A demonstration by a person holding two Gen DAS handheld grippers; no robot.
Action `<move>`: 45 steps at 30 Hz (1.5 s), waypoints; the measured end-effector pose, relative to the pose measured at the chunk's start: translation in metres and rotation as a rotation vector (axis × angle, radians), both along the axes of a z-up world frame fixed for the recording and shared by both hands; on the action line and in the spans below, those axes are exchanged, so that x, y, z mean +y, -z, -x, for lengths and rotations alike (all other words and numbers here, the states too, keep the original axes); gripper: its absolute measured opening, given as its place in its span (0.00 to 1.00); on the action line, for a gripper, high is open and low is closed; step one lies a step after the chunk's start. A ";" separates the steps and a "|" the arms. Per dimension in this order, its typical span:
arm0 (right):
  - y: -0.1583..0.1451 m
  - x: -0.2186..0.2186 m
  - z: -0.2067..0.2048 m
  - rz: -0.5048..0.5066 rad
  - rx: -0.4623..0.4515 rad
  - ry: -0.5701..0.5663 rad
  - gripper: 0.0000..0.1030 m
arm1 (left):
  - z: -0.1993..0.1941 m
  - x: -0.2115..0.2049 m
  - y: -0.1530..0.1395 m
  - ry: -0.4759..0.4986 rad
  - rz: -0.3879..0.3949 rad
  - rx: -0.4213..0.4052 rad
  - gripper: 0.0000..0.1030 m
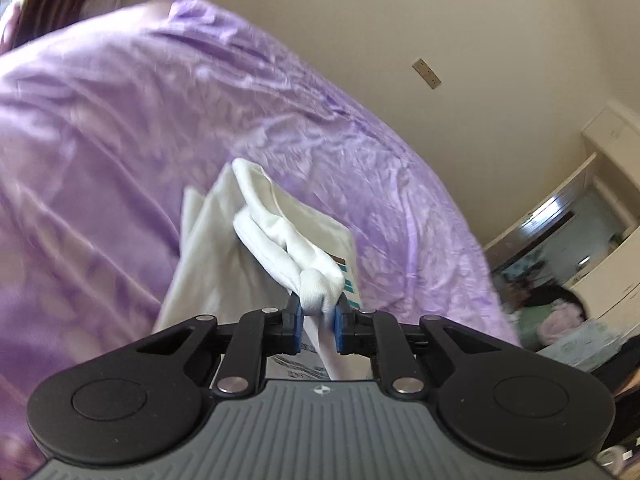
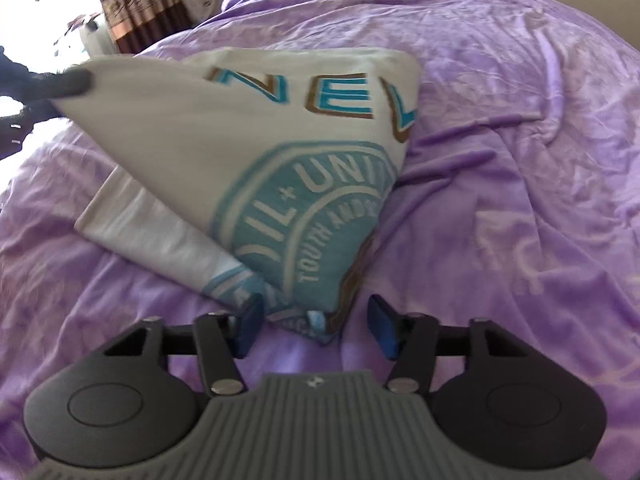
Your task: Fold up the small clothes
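Left gripper (image 1: 318,312) pinching bunched edge of white printed cotton T-shirt (image 1: 276,216), frame centre, over purple bedspread (image 1: 100,128). Right gripper (image 2: 316,326) half-spread, gripping nothing, straddling shirt's lower corner, bottom centre.

Each gripper, the left gripper (image 1: 318,312) and the right gripper (image 2: 316,324), has a grey ribbed body with a small white emblem, flanked by two round black discs. Black link arms with silver screws carry blue pads (image 2: 382,330). The pads look rubbery, though blur makes that uncertain.
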State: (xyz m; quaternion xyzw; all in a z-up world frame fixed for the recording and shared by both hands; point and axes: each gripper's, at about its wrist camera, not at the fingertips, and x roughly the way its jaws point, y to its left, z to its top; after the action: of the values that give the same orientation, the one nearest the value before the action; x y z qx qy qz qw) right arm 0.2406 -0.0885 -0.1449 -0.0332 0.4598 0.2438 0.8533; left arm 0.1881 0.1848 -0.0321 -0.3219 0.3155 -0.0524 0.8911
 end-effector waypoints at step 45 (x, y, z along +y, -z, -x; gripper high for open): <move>-0.062 -0.026 -0.081 -0.049 0.000 -0.030 0.27 | -0.072 0.009 -0.026 0.029 -0.228 0.199 0.39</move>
State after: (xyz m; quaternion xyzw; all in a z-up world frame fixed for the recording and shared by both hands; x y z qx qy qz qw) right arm 0.3220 -0.1145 -0.0833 -0.0193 0.4532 0.2677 0.8500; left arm 0.2599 0.1936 -0.0057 -0.2175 0.4110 0.0029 0.8853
